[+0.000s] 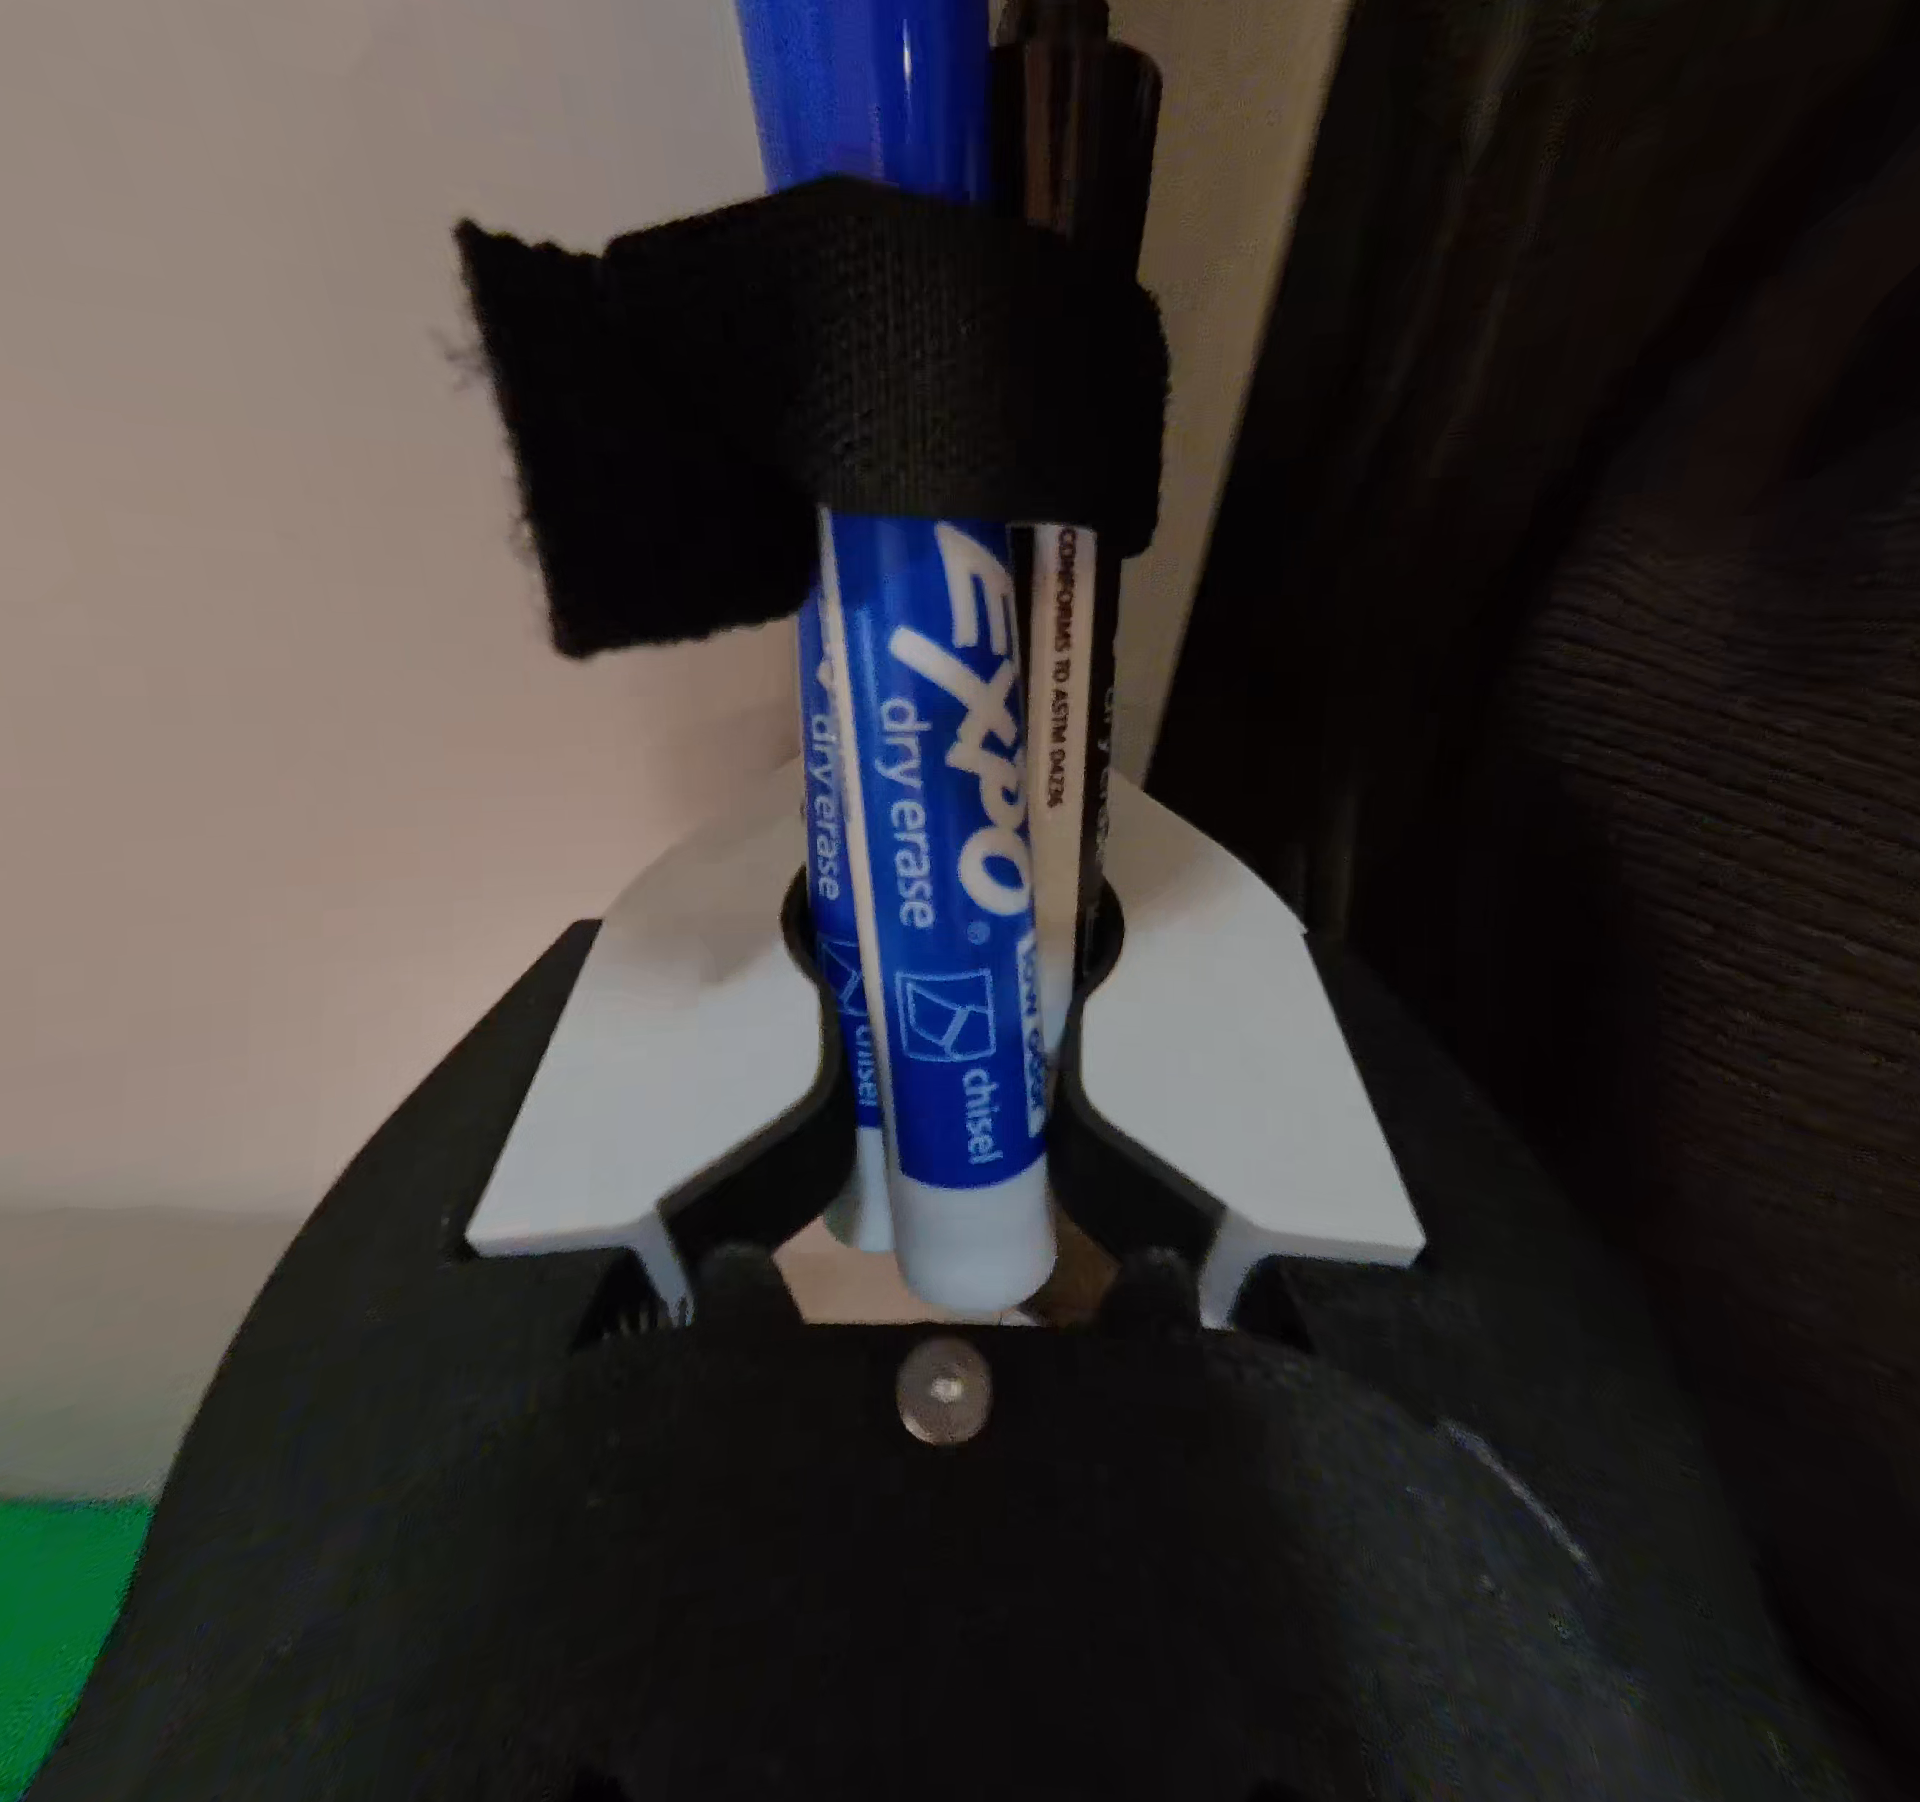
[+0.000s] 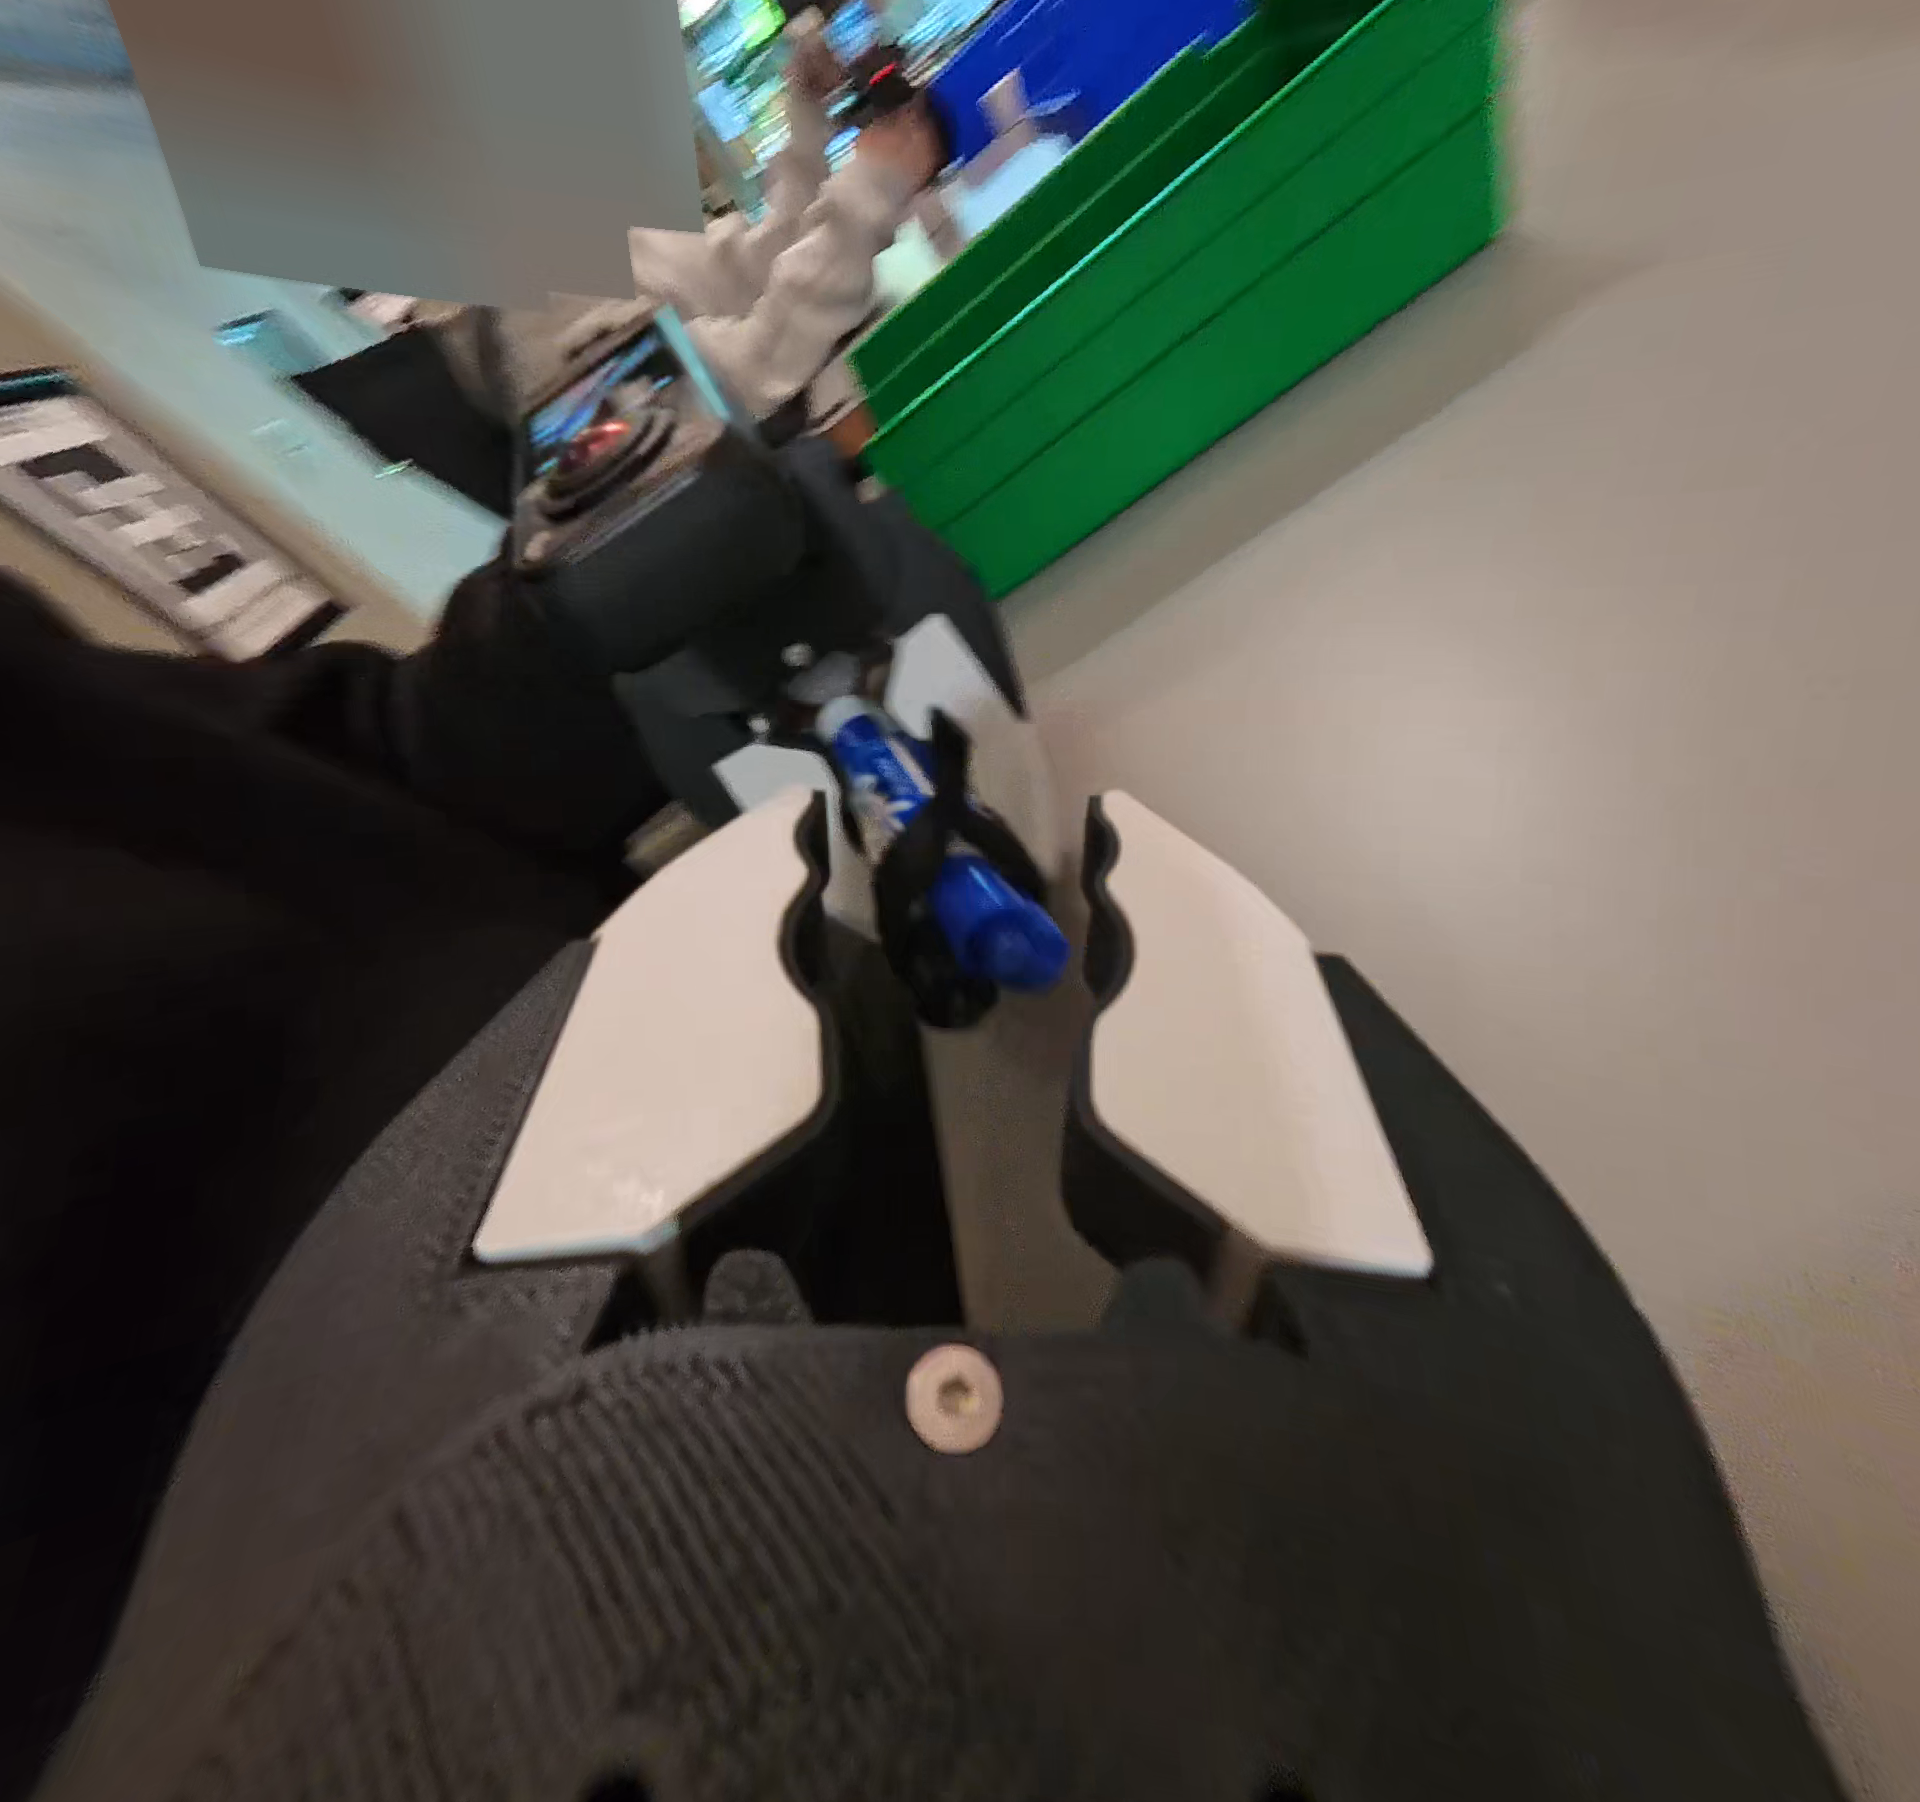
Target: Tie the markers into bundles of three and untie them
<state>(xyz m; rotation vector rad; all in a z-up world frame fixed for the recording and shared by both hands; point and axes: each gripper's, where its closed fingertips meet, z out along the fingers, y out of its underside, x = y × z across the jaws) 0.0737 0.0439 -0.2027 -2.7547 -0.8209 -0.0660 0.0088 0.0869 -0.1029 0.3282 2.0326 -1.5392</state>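
My left gripper is shut on a bundle of markers: a blue dry-erase marker and black markers beside it, bound by a black hook-and-loop strap whose loose end sticks out to the left. The bundle points forward past the fingertips. In the right wrist view my right gripper is open and empty. Just beyond its fingertips is the same bundle, blue cap toward me, with the strap around it, held by the left gripper.
A stack of green bins stands on the grey table at the back, with a blue bin behind it. A dark sleeve fills the left. A dark garment covers the right of the left wrist view. Spacing between my two grippers at the tips: around 12 cm.
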